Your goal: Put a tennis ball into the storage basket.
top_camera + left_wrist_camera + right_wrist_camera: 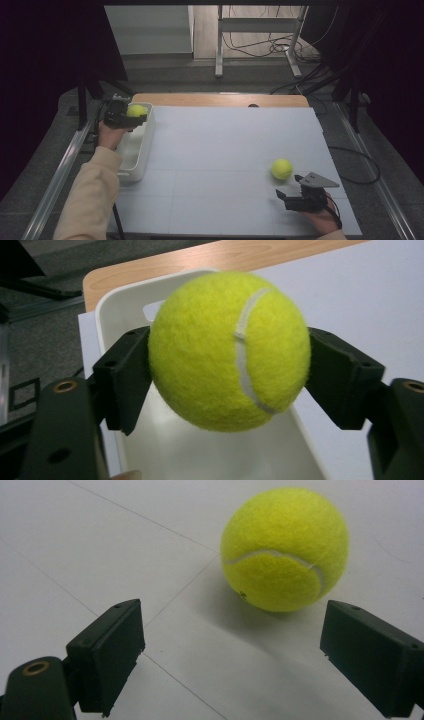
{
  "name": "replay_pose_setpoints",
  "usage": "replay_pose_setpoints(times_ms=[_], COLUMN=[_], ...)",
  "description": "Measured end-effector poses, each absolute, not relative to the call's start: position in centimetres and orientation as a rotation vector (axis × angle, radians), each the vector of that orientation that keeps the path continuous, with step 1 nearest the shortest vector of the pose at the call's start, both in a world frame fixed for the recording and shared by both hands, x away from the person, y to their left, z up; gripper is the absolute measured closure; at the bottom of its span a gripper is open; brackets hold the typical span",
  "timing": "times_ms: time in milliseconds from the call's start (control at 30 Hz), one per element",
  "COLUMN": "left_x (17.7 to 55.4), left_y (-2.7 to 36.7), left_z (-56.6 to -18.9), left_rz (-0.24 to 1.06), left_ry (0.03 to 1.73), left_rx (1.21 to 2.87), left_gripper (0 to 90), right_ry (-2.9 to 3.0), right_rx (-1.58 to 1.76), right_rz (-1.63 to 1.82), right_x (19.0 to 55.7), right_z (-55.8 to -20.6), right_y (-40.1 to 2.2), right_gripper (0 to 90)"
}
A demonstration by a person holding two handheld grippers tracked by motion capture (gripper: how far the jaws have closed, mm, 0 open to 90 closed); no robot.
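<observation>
A yellow tennis ball sits between the black jaws of my left gripper, and both pads touch its sides. It hangs over the far end of a white rectangular bin at the table's left edge. In the high view that gripper, the ball and the bin show at the left. A second tennis ball lies on the white table cover at the right. My right gripper rests just short of it, open, with the ball beyond the jaws of the gripper, toward the right one.
The white table cover spreads between the bin and the right ball. A strip of bare wood runs along the far edge. Metal rails flank the table, and cables lie on the floor behind.
</observation>
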State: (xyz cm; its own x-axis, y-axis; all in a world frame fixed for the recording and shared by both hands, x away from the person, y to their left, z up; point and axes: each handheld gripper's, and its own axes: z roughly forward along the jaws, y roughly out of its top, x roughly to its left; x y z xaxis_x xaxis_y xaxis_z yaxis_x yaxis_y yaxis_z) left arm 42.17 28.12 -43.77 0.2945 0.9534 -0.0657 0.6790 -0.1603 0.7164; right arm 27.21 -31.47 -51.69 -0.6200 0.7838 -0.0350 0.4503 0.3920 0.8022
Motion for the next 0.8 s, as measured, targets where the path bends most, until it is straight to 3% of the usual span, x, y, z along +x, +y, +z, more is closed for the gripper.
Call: replay_pose_setpoints(times_ms=[67,233,800], left_x=[42.1,41.7,39.1], left_y=[28.1,27.6,25.6], left_z=[-43.7,-43.0,-41.8], left_rz=[0.54,0.548,0.509], left_ry=[1.449,1.415,1.236], left_rx=[1.909,1.889,1.791], left_gripper=[16.8,10.7,9.0], right_ry=[2.245,2.249,2.24], right_rx=[1.064,1.06,1.083], right_rz=[1.105,1.101,1.118], right_x=[27.2,27.3,27.5], right_z=[-51.7,-51.7,-51.6], right_y=[-31.5,-31.4,-31.4], right_gripper=[11.0,11.0,11.0])
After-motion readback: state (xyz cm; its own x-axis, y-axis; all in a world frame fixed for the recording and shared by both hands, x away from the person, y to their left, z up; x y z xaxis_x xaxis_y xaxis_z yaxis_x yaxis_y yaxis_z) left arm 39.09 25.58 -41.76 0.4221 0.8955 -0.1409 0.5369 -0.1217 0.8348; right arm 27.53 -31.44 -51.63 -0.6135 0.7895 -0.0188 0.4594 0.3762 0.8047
